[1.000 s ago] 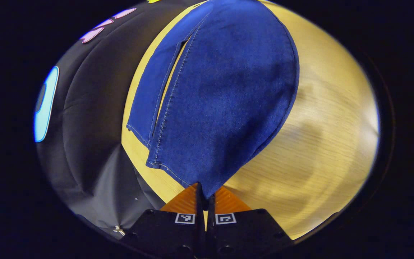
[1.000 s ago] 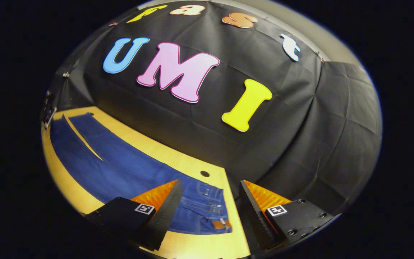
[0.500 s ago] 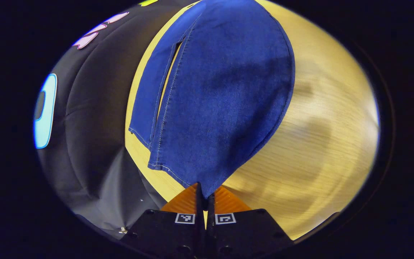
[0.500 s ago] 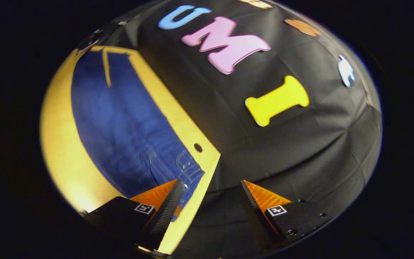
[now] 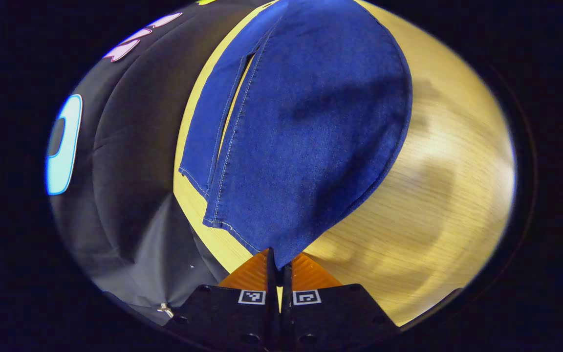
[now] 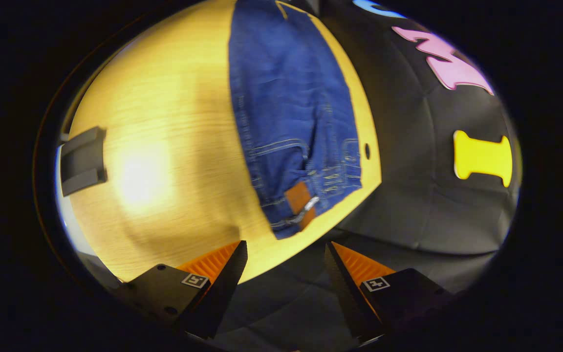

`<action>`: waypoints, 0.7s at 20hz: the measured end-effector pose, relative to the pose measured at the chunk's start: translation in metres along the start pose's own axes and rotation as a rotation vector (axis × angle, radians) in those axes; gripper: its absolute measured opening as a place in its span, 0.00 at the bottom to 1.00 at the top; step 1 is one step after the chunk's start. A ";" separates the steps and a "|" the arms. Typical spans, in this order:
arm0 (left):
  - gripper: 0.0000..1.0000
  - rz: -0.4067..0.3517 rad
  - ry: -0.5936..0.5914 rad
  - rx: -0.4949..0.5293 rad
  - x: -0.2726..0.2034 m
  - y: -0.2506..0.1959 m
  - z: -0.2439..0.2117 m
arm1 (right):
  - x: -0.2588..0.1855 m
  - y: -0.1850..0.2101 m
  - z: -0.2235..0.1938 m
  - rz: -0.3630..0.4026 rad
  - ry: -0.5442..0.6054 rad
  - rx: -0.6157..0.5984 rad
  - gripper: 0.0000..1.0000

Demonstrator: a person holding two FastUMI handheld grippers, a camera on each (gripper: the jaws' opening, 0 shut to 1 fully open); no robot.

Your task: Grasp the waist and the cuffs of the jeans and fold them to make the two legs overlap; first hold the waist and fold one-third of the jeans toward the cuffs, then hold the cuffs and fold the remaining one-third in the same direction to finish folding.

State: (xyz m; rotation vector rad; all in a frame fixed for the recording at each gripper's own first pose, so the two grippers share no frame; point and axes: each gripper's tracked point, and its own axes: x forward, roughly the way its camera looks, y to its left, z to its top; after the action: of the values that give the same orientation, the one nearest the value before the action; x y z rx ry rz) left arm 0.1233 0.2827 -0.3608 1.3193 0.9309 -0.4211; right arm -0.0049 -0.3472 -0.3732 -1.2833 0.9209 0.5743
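Swinging round since a moment ago, the right gripper (image 6: 284, 266), jaws spread, now faces the jeans (image 6: 291, 112) stretched lengthwise ahead on the wooden table (image 6: 164, 146); the left gripper (image 5: 278, 268) stays clamped on a cuff (image 5: 242, 234).

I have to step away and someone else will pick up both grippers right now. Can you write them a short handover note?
Left gripper: jaws shut on the cuff corner of the jeans, near leg lifted slightly.
Right gripper: jaws open, holding nothing, off the table's end, facing the waist.
Jeans lie lengthwise on the wooden table, legs side by side, not yet overlapped.
Done: cuff grasped.
Left: grasp the waist, overlap the legs, fold the waist third toward the cuffs, then fold the cuff third.
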 end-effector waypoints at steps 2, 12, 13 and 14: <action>0.06 0.001 0.005 0.004 0.000 0.002 0.000 | 0.011 0.007 0.003 0.000 0.002 -0.013 0.98; 0.06 0.022 0.021 -0.023 0.000 0.004 0.000 | 0.064 -0.039 0.039 -0.148 0.007 -0.112 0.87; 0.06 0.027 0.021 -0.025 0.001 0.004 -0.001 | 0.070 -0.036 0.039 -0.134 0.018 -0.105 0.80; 0.06 0.031 0.020 -0.028 0.001 0.004 0.000 | 0.074 -0.035 0.038 -0.136 0.025 -0.108 0.60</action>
State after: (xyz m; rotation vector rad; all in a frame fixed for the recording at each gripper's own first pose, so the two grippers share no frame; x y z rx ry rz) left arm 0.1271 0.2837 -0.3592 1.3131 0.9291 -0.3701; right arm 0.0728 -0.3271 -0.4149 -1.4412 0.8244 0.5079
